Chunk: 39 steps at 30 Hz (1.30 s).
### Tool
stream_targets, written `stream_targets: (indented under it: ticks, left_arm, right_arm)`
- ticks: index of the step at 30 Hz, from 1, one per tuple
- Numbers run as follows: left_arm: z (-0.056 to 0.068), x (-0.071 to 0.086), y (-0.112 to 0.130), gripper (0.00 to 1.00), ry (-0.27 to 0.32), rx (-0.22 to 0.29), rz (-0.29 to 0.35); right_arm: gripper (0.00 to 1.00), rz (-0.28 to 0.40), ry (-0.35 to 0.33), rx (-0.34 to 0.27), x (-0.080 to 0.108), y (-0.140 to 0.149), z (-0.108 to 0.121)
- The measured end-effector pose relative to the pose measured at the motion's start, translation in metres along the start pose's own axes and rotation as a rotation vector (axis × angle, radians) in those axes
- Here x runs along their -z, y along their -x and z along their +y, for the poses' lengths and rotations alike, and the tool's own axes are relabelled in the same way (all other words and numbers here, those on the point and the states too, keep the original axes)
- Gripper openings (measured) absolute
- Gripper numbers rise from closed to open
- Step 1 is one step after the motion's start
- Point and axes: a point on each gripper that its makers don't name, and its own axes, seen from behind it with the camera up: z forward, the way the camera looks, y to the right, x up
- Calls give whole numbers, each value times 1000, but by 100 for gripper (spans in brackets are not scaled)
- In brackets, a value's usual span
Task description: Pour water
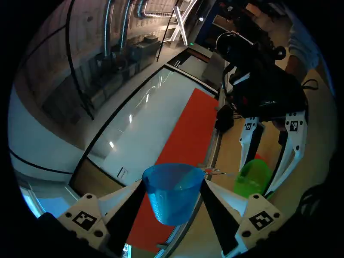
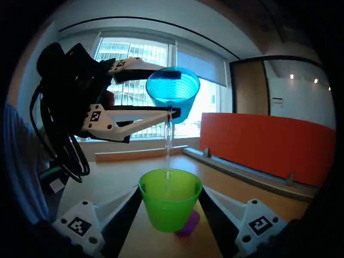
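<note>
above the wooden desk [image 2: 241, 189], the pour itself is the step in hand. the left gripper [image 2: 177, 93] holds a blue cup [image 2: 173, 88] tipped onto its side, mouth turned toward the right gripper's camera. a thin stream of water [image 2: 168, 135] falls from its lower lip straight down into a green cup [image 2: 170, 208]. both fingers of the left gripper press on the blue cup's wall, one above and one below, so it is clamped on that cup. the right gripper [image 2: 170, 193] is likewise clamped on the green cup, a finger on each side. it holds the cup upright directly beneath the blue one, with a clear gap between the two. whether the green cup's base rests on the desk i cannot tell. a small purple thing [image 2: 191, 221] shows just behind its bottom edge, and an orange panel [image 2: 266, 142] runs along the desk's far side.

i judge the task well under way but not finished, since water is in the air. how full the green cup is i cannot make out. the next move calls for a slow, steady roll of the left wrist, tipping further as the blue cup empties, with the green cup held level under the stream. after that comes a turn back to upright. the left gripper is rolled about a quarter turn, fingers stacked one over the other. the right one sits flat, pointing forward.
</note>
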Motion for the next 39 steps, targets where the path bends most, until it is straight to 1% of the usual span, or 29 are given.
stream_targets:
  ticks: [5,11,20,32,39]
  left_arm:
    - [-2,-2,-1,87,-6,-37,-2]
    - [-4,-1,-4,86,-19,-88,-1]
    - [-2,2,-7,87,-28,-166,-1]
    - [-10,2,-14,87,-53,-273,3]
    - [-18,2,-16,87,-68,-320,0]
  right_arm:
    - [91,0,1,3,1,0,1]
    - [91,-1,5,5,2,0,4]
    - [91,1,7,6,3,0,6]
    - [91,3,6,14,5,0,7]
    - [91,3,8,18,5,0,8]
